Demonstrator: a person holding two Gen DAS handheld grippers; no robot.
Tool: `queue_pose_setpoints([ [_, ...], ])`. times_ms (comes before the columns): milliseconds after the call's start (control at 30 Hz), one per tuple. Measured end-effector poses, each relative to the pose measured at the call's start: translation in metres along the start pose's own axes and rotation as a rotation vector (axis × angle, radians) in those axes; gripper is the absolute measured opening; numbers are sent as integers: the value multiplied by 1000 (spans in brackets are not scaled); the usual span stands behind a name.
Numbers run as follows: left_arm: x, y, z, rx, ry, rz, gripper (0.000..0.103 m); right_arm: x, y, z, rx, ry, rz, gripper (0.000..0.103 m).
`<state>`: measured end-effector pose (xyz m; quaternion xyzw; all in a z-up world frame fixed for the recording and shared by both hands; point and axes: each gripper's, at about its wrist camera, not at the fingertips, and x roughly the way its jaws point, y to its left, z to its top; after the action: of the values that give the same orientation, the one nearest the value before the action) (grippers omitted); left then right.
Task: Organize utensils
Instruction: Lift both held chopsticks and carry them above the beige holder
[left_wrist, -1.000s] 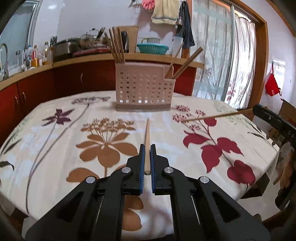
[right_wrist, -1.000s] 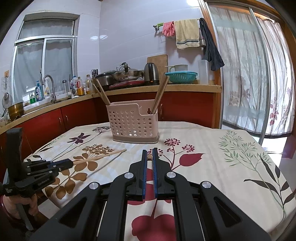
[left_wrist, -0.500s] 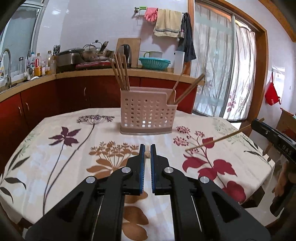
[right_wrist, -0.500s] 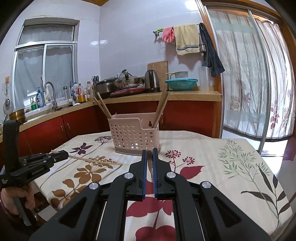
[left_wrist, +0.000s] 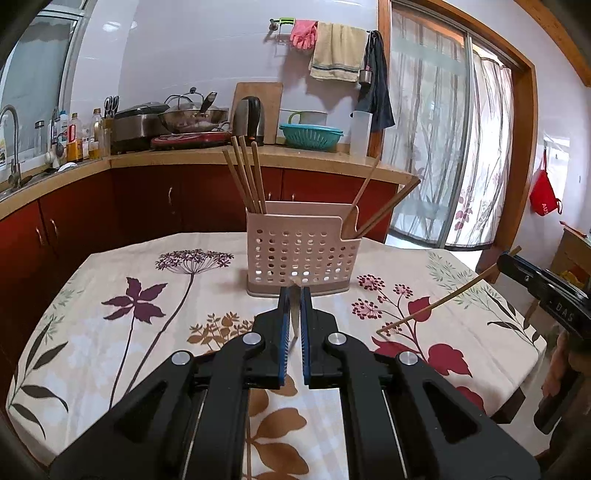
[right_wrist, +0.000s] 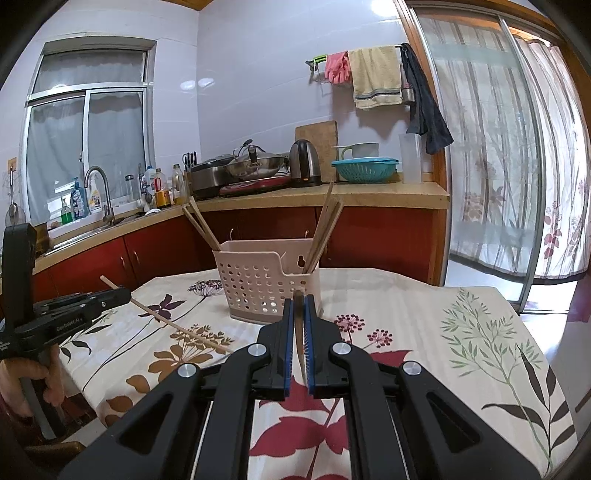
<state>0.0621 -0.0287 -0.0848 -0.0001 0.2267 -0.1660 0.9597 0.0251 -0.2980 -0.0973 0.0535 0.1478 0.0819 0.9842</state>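
A pink perforated utensil holder (left_wrist: 301, 251) stands at the table's far middle, with wooden chopsticks (left_wrist: 245, 177) in its left compartment and more wooden utensils (left_wrist: 376, 206) leaning in its right one. My left gripper (left_wrist: 294, 291) is shut on a wooden chopstick (left_wrist: 293, 317), held in the air in front of the holder. My right gripper (right_wrist: 300, 301) is shut on another chopstick (right_wrist: 299, 332), also short of the holder (right_wrist: 266, 284). In each view the other gripper's chopstick slants down over the tablecloth: the right one (left_wrist: 443, 301), the left one (right_wrist: 173, 323).
The table wears a floral cloth (left_wrist: 147, 314). Behind it runs a red-fronted counter (right_wrist: 369, 195) with a kettle, a wok, bottles and a teal basket. A sink and tap (right_wrist: 99, 195) are at the left, curtained glass doors (right_wrist: 498, 166) at the right.
Both grippers have risen, still shut, each lifting its chopstick off the tablecloth. The holder now sits lower in both views.
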Motion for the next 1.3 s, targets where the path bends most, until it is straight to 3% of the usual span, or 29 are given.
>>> queue_pose_setpoints([
  [400, 20, 6, 25, 7, -4, 2, 6, 23, -2, 25, -9, 3, 9, 6],
  [1300, 54, 9, 52, 8, -46, -5, 6, 55, 1, 46, -24, -17, 12, 6],
])
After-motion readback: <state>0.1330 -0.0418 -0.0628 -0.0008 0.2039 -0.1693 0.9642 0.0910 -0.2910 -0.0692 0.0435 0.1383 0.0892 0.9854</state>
